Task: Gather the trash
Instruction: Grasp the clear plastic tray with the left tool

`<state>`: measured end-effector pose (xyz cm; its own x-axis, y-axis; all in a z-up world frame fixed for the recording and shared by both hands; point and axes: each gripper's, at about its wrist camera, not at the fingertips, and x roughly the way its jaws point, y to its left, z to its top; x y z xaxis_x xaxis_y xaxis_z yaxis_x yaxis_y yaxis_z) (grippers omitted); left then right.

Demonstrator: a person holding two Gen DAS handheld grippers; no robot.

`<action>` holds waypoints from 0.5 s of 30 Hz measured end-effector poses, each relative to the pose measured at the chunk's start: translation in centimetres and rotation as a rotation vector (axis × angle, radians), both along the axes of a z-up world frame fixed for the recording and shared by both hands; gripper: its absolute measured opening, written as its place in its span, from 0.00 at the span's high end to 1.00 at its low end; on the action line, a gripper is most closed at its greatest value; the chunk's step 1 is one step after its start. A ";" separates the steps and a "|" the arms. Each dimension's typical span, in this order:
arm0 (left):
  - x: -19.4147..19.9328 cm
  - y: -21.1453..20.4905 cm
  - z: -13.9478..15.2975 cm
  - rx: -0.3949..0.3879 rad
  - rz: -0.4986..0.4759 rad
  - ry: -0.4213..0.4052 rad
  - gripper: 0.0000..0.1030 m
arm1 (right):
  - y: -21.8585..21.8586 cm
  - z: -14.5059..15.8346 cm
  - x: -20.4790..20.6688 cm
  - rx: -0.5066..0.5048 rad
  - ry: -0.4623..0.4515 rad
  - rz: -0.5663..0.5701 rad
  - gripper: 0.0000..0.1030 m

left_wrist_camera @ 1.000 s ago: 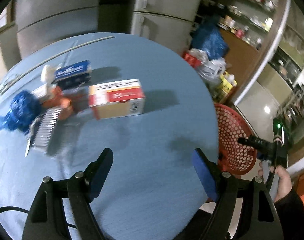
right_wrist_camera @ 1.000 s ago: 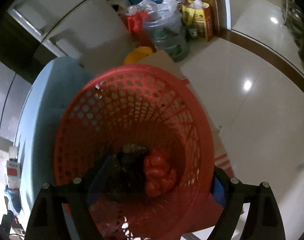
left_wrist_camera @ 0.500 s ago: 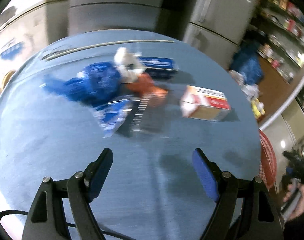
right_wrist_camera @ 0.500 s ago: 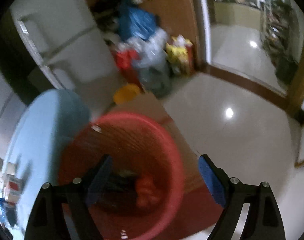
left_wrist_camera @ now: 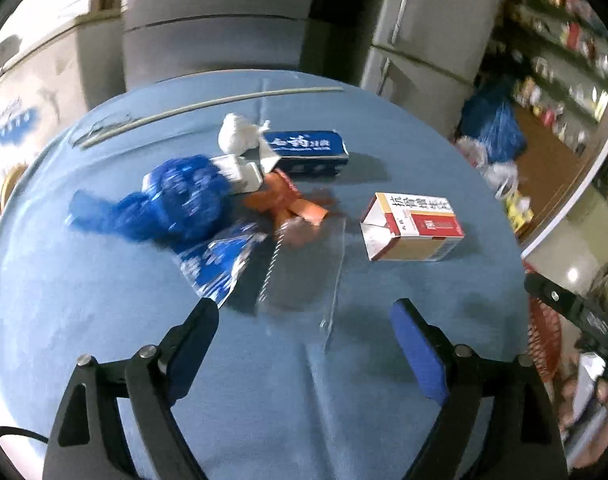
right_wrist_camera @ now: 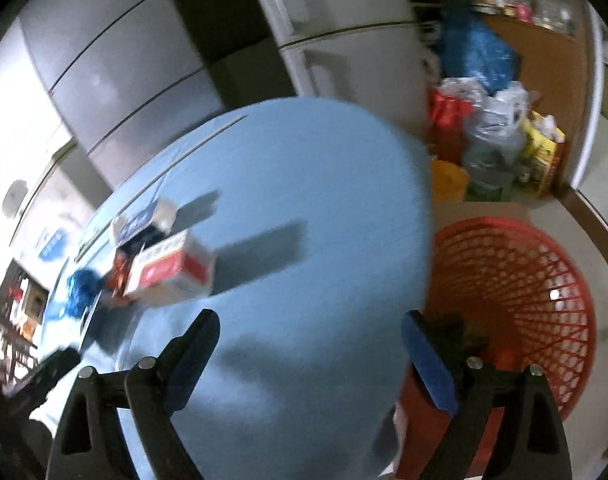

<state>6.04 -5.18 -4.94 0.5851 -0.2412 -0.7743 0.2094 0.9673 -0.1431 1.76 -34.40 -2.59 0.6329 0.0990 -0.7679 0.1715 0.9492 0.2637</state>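
On the blue surface (left_wrist_camera: pixel 104 320), left of the red-and-white carton (left_wrist_camera: pixel 411 226), a light, crushable clear plastic tray (left_wrist_camera: pixel 304 268) lies; the left gripper (left_wrist_camera: pixel 304 344) has empty fingers spreading wider; pinching its near rim looks best.

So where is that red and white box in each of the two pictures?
Left wrist view: the box lies right of centre on the blue table, apart from the pile.
Right wrist view: it is left of centre, blurred, against the pile.
Shared landmark: the red basket, a sliver at the left view's right edge.
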 end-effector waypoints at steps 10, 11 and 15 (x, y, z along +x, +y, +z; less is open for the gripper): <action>1.8 -0.1 -2.9 -0.022 -0.016 0.094 0.81 | -1.5 -0.6 0.3 0.012 0.041 -0.049 0.09; 1.5 0.2 -2.9 -0.024 -0.012 0.090 0.81 | -1.2 -0.6 0.7 0.013 0.043 -0.038 0.09; 0.2 1.8 -2.9 -0.063 0.015 0.083 0.81 | 1.2 -0.4 2.7 0.016 0.041 0.048 0.09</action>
<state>6.24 -3.34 -7.79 0.5234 -0.2826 -0.8039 0.1797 0.9588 -0.2200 4.45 -33.21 -3.04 0.5949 0.1416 -0.7912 0.1364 0.9523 0.2730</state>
